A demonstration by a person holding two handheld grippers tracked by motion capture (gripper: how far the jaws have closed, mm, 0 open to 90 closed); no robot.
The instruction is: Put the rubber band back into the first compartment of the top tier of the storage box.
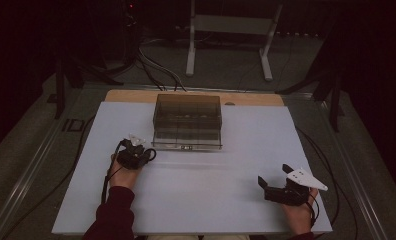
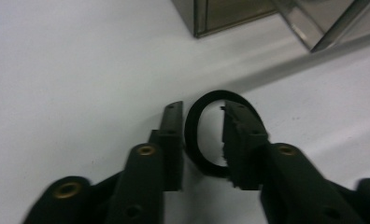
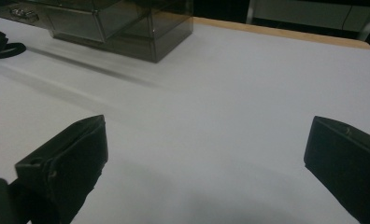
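At the left of the high view, the left claw (image 1: 145, 153) sits low over the white counter (image 1: 201, 200), just in front of the near left corner of a smoked clear plastic drawer box (image 1: 187, 121). The person's left hand (image 1: 122, 172) and dark red sleeve (image 1: 113, 215) come up from the bottom edge behind it. In the left gripper view a black rubber ring (image 2: 199, 135) lies flat on the counter between the two black jaws. The jaws have drawn in narrow around the ring: one side of the ring lies just beside the left jaw's inner face, and the right jaw covers the ring's other side. Whether the pads actually press on the ring I cannot tell; it is lying on the counter. A corner of the drawer box (image 2: 230, 14) shows beyond the ring, near but apart from it.

In the middle, the drawer box stands toward the far side of the counter, with a small metal pull (image 1: 187, 147) on its front face.

At the right, the right claw (image 1: 275, 176) rests near the counter's near right corner, well apart from the box and the ring, held by the person's right hand (image 1: 300, 212), with its grey three-cornered plate (image 1: 306, 178) on top. Its jaws stand wide apart with nothing but bare counter between them, as the right gripper view shows. In that view the ring (image 3: 6, 49) lies far off at the left edge, beside the box (image 3: 122, 28).
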